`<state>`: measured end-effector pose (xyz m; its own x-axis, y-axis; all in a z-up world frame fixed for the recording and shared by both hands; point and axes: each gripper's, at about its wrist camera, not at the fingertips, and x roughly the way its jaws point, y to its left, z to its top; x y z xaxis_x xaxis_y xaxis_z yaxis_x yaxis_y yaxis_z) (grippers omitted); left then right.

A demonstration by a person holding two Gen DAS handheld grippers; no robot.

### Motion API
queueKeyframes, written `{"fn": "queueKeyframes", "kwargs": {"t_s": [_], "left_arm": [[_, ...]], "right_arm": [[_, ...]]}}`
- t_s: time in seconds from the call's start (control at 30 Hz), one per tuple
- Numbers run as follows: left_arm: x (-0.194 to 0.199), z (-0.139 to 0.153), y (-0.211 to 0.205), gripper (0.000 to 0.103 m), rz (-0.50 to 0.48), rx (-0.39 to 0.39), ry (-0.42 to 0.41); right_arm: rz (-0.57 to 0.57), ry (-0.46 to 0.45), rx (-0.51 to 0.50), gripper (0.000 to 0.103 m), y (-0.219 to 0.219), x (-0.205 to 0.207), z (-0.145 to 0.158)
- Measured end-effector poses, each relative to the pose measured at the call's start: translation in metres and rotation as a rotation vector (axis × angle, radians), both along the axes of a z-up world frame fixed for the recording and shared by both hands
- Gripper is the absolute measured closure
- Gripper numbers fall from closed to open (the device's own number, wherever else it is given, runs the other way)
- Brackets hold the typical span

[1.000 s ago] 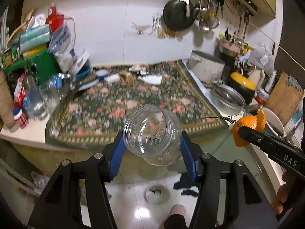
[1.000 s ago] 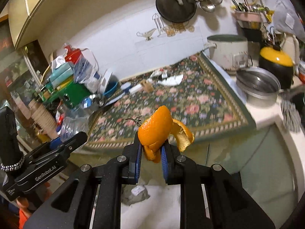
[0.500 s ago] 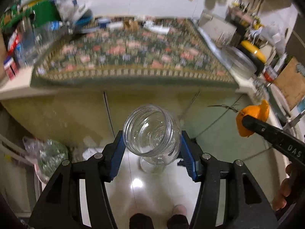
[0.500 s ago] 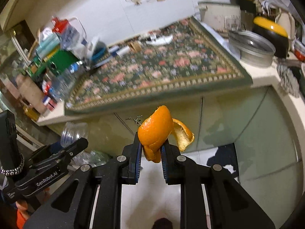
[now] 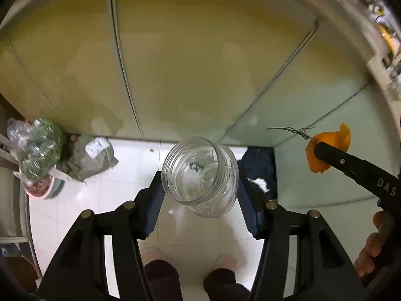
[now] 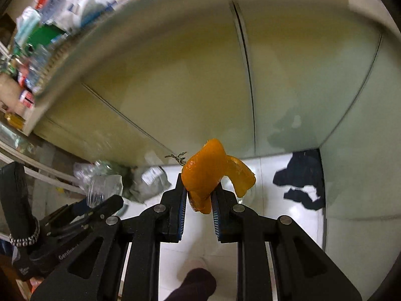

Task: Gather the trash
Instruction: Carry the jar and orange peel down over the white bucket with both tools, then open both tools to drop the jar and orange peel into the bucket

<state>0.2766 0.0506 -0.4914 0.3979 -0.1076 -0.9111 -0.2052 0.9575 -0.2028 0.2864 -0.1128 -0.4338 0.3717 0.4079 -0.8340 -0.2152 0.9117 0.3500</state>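
Left gripper (image 5: 200,188): clamped on clear ribbed plastic jar (image 5: 200,175), mouth facing camera, above white tiled floor (image 5: 120,190). Right gripper (image 6: 199,198): pinched on curled orange peel (image 6: 208,173) with dry stem. Beyond jaws: pale cabinet doors (image 5: 200,62); lower left, green bagged trash (image 5: 37,148).

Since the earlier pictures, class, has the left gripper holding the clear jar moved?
Yes. The left gripper, shut on the clear jar, has dropped and tipped downward: the countertop has left its view, and the cabinet doors and white floor now fill it.
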Motion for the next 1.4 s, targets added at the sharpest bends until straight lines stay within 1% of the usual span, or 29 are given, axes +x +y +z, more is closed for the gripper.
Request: {"fn": "queueKeyframes", "kwargs": {"t_s": [0.03,0.07,0.1,0.17,0.27,0.3,0.37,0.4,0.43,0.47,0.5,0.53,0.57,0.73,0.8,0.83,0.9,1.03,1.13,1.27,1.33,1.4], "left_arm": [[0.002,-0.015,-0.001,0.048,-0.002,0.004,0.012],[0.004,-0.027,-0.002,0.048,-0.002,0.009,0.024],[0.006,-0.039,-0.001,0.048,0.001,0.014,0.036],[0.011,-0.062,-0.001,0.048,0.008,0.007,0.056],[0.020,-0.082,0.004,0.048,0.018,0.000,0.070],[0.023,-0.087,0.005,0.048,0.019,0.000,0.072],[0.030,-0.095,0.005,0.048,0.022,-0.015,0.078],[0.033,-0.097,0.005,0.048,0.022,-0.030,0.079],[0.036,-0.097,0.004,0.048,0.023,-0.038,0.080],[0.039,-0.099,0.002,0.048,0.023,-0.041,0.081],[0.043,-0.100,0.000,0.048,0.019,-0.042,0.081],[0.046,-0.100,-0.003,0.048,0.013,-0.043,0.083],[0.049,-0.100,-0.006,0.048,0.006,-0.044,0.085],[0.070,-0.101,-0.024,0.047,-0.039,-0.050,0.075],[0.077,-0.100,-0.030,0.043,-0.053,-0.042,0.075],[0.080,-0.101,-0.030,0.038,-0.056,-0.033,0.074],[0.083,-0.099,-0.033,0.037,-0.058,-0.017,0.071],[0.082,-0.089,-0.036,0.036,-0.076,-0.017,0.069],[0.078,-0.074,-0.038,0.036,-0.087,-0.001,0.071],[0.067,-0.035,-0.036,0.036,-0.101,0.030,0.045],[0.062,-0.009,-0.033,0.036,-0.109,0.035,0.030],[0.056,0.025,-0.030,0.036,-0.111,0.054,0.006]], "right_arm": [[0.000,0.015,-0.001,0.086,-0.001,0.002,-0.011],[0.002,0.034,-0.009,0.086,-0.001,0.005,-0.030],[0.004,0.046,-0.014,0.086,-0.001,0.007,-0.042],[0.022,0.081,-0.018,0.085,0.001,0.015,-0.069],[0.037,0.131,0.031,0.083,0.002,0.029,-0.091],[0.048,0.133,0.035,0.083,0.005,0.033,-0.098],[0.071,0.128,0.041,0.081,0.010,0.041,-0.101],[0.080,0.123,0.043,0.079,0.013,0.045,-0.101],[0.083,0.121,0.051,0.074,0.014,0.047,-0.100],[0.078,0.114,0.060,0.063,0.014,0.050,-0.099],[0.069,0.103,0.068,0.055,0.012,0.052,-0.099],[0.058,0.093,0.072,0.053,0.009,0.053,-0.100],[0.047,0.087,0.072,0.051,0.006,0.054,-0.100],[-0.004,0.072,0.049,0.051,-0.014,0.057,-0.090],[-0.024,0.053,0.020,0.051,-0.023,0.056,-0.083],[-0.029,0.047,0.010,0.051,-0.025,0.058,-0.082],[-0.042,0.033,-0.015,0.051,-0.032,0.057,-0.074],[-0.052,0.028,-0.027,0.051,-0.038,0.056,-0.064],[-0.048,0.026,-0.034,0.051,-0.036,0.053,-0.056],[-0.042,0.024,-0.042,0.051,-0.035,0.047,-0.038],[-0.039,0.021,-0.041,0.051,-0.033,0.042,-0.019],[-0.038,0.012,-0.041,0.051,-0.034,0.037,0.002]]}}
